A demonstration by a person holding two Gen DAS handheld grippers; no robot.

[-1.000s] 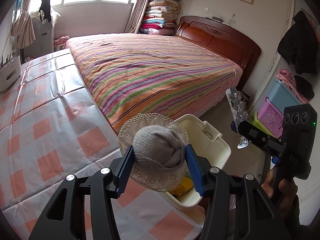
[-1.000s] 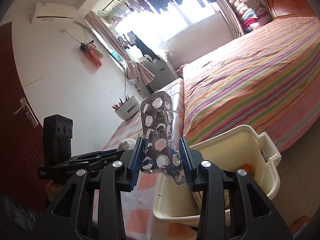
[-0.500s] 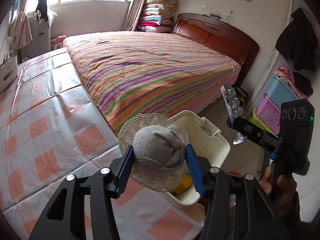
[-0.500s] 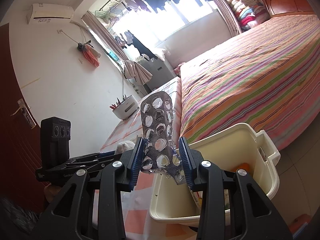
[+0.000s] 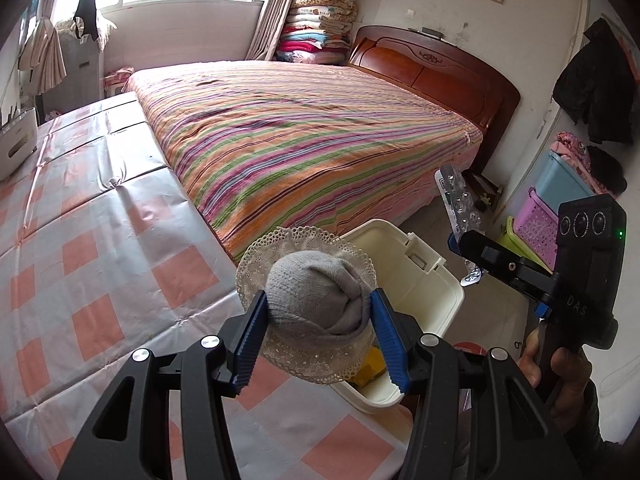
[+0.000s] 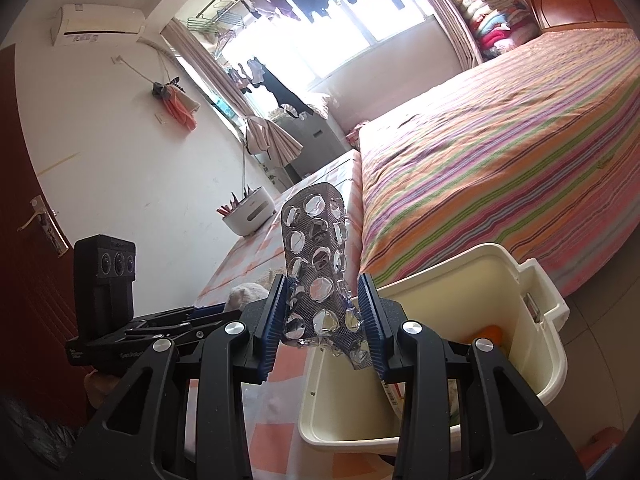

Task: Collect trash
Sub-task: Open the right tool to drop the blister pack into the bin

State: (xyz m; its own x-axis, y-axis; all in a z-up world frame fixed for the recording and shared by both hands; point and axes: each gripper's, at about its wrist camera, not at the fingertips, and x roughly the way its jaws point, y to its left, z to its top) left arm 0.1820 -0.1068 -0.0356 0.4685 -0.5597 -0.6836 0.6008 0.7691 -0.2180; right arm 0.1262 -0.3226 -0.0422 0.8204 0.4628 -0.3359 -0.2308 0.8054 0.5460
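1. My right claw point(image 6: 325, 312) grips an emptied blister pack point(image 6: 318, 264), held upright between its pads just above the near rim of the cream bin point(image 6: 536, 364); my left claw point(image 5: 318, 338) is clamped on a grey sock ball with a lace frill point(image 5: 316, 304), just beside the bin point(image 5: 432, 292), over the desk's edge
2. To drop cleanly I judge each claw should come fully over the bin's mouth before parting; the pack is tall and light, so lower it first
3. Yellow and orange scraps already lie inside the bin
4. The checked desk point(image 5: 92, 248) and striped bed point(image 5: 312, 136) flank the bin; my two claws are close and might collide
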